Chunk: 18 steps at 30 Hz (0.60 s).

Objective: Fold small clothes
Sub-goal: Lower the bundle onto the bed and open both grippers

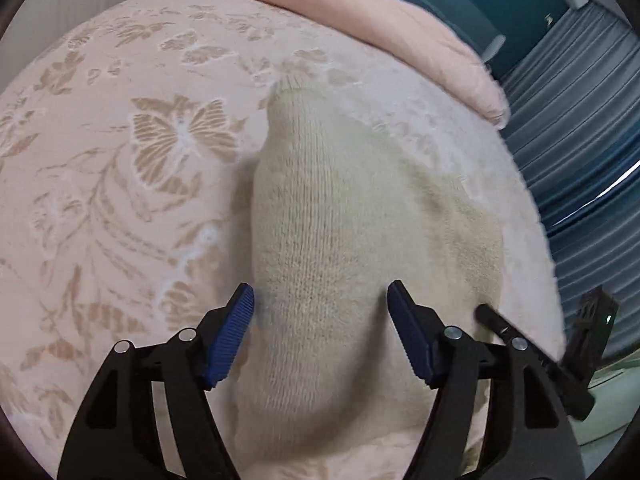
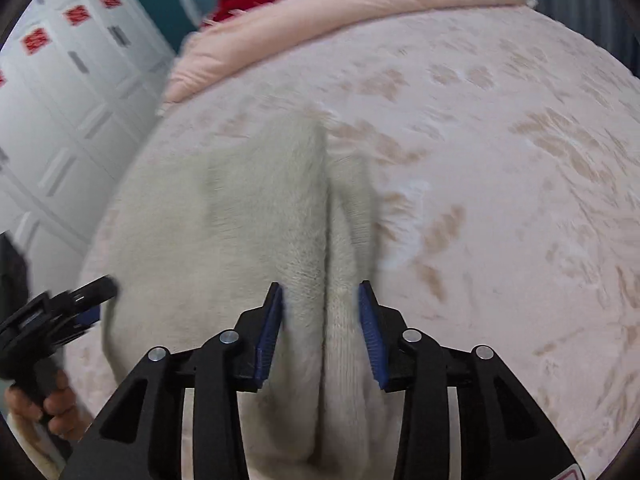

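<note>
On the bed (image 1: 100, 200), near its side edge: cream knit garment (image 1: 320, 220) lies flat | left tool (image 1: 320, 304) wide, pads straddling a raised fold, not clamped | right tool (image 2: 320, 296) narrower, pads flanking two bunched folds; grip cannot be told.

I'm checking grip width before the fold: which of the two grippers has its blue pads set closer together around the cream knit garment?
The right gripper: its pads pinch a narrow ridge of the cream knit garment, while the left gripper stands wide.
</note>
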Each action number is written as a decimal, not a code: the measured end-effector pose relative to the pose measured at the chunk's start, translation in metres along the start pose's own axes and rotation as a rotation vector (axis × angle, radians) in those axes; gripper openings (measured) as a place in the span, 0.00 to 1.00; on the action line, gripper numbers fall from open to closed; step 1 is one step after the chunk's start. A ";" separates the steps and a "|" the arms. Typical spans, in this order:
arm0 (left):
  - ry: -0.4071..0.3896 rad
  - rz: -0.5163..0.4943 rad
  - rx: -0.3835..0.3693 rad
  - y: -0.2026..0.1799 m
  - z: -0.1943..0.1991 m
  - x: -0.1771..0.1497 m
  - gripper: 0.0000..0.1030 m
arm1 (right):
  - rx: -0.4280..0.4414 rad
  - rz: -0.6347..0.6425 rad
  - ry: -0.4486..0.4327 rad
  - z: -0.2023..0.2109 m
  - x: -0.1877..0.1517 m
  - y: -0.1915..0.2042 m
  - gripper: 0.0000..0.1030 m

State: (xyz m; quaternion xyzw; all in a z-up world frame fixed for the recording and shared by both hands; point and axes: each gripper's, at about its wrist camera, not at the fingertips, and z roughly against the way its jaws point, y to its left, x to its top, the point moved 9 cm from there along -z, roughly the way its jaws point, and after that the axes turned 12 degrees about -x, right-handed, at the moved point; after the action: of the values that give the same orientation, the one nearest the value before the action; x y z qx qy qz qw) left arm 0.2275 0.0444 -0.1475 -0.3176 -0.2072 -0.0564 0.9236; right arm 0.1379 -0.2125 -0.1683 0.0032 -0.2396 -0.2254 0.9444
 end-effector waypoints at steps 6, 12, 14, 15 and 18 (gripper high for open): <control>-0.063 0.079 -0.002 0.021 0.044 -0.037 0.69 | 0.251 -0.037 -0.075 0.081 -0.016 0.010 0.30; -0.079 -0.076 0.061 -0.018 0.049 -0.057 0.83 | 0.068 0.221 0.043 0.027 -0.070 0.037 0.00; -0.012 -0.131 0.168 -0.013 0.029 -0.067 0.83 | 0.092 0.126 0.084 0.015 -0.074 0.025 0.00; 0.018 -0.139 0.220 -0.006 0.022 -0.070 0.83 | 0.096 0.117 0.070 0.025 -0.071 0.026 0.00; 0.028 -0.116 0.225 0.002 0.021 -0.077 0.83 | 0.080 0.205 -0.032 0.065 -0.062 0.045 0.00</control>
State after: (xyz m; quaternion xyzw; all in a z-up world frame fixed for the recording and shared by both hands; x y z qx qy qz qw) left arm 0.1510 0.0573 -0.1657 -0.1987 -0.2174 -0.0907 0.9513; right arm 0.0788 -0.1390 -0.1336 0.0128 -0.2627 -0.1178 0.9576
